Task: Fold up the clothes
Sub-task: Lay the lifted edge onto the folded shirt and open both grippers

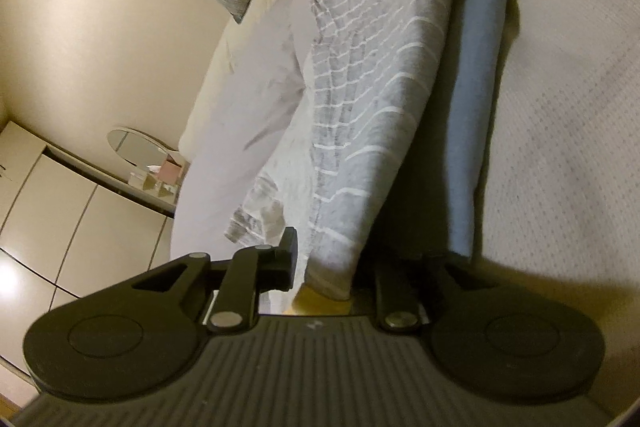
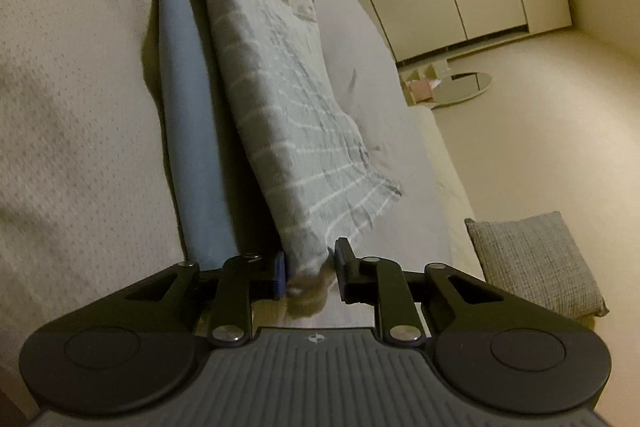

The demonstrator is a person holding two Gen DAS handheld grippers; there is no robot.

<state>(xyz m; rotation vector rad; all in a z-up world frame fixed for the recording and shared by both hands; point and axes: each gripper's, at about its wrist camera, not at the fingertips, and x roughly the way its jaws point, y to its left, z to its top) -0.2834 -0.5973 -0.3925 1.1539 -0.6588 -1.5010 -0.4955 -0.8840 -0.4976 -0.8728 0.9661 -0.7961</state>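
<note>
We hold a grey striped cloth (image 1: 372, 107) stretched in the air between our two grippers, above a pale bedspread (image 1: 572, 107). The left gripper (image 1: 324, 267) and the right gripper (image 2: 310, 269) each pinch one end. A blue garment (image 2: 192, 115) hangs alongside; a grey cushion (image 2: 536, 263) lies far right.

Bed (image 2: 72, 75) with pale dotted cover, grey knit cushion (image 2: 536, 267) at its edge, blue cloth (image 2: 192, 115) lying on it
</note>
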